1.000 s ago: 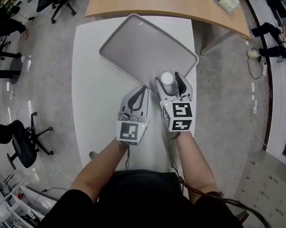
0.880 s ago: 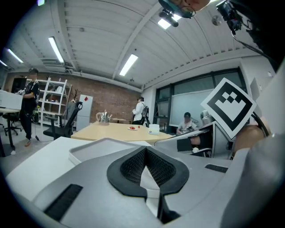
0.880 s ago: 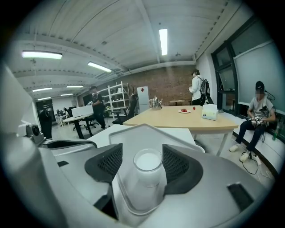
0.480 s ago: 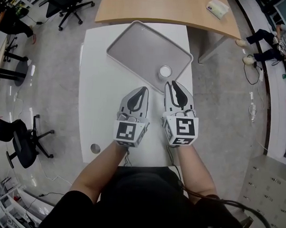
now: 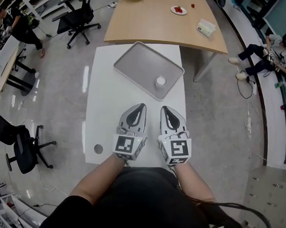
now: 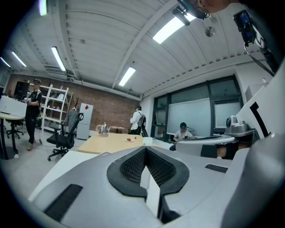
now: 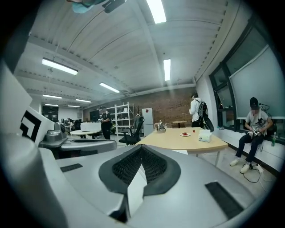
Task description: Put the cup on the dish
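Cup (image 5: 160, 80) sits in dish (image 5: 139, 64), near-right corner. Your L gripper (image 5: 142, 105) is shut, empty; R gripper (image 5: 163, 108) jaws just closed, empty.

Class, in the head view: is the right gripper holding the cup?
No: the cup stands on the tray, apart from the right gripper.

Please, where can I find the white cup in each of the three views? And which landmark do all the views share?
Head view: the cup stands on the grey tray, by its near right edge.
Left gripper view: not in it.
Right gripper view: not in it.
Shared landmark: the wooden table, at the top of the head view, left of centre in the left gripper view, right of centre in the right gripper view.
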`<move>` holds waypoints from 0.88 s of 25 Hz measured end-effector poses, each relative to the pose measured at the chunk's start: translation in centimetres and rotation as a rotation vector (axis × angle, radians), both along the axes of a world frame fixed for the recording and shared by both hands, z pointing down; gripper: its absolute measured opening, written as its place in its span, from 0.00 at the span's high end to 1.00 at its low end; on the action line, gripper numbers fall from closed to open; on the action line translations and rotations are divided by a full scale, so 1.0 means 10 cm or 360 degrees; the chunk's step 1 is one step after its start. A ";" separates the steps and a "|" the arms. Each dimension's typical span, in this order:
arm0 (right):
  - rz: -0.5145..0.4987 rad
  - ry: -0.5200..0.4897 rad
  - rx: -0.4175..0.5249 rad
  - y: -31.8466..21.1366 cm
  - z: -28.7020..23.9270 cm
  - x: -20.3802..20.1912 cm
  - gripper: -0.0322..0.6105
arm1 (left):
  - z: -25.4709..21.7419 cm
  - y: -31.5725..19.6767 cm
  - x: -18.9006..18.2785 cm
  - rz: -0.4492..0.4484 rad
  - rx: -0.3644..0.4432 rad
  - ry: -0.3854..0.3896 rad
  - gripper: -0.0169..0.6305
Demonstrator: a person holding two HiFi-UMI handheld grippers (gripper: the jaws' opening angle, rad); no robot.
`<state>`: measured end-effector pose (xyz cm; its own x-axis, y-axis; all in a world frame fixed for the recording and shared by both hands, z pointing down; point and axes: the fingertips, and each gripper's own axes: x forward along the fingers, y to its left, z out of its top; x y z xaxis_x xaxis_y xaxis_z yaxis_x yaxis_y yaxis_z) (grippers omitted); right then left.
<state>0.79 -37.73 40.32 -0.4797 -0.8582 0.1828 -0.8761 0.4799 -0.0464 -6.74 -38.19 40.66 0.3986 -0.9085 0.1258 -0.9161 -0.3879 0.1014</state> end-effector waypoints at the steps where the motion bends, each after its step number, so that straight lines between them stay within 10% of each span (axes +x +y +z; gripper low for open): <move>1: -0.0015 0.0000 0.0006 0.09 -0.05 -0.01 0.93 | -0.08 0.08 0.01 0.0011 0.0020 0.0001 0.96; 22: -0.0101 0.0046 0.0086 0.66 -0.53 -0.19 0.93 | -0.56 0.71 0.11 0.0155 0.0117 0.0042 0.96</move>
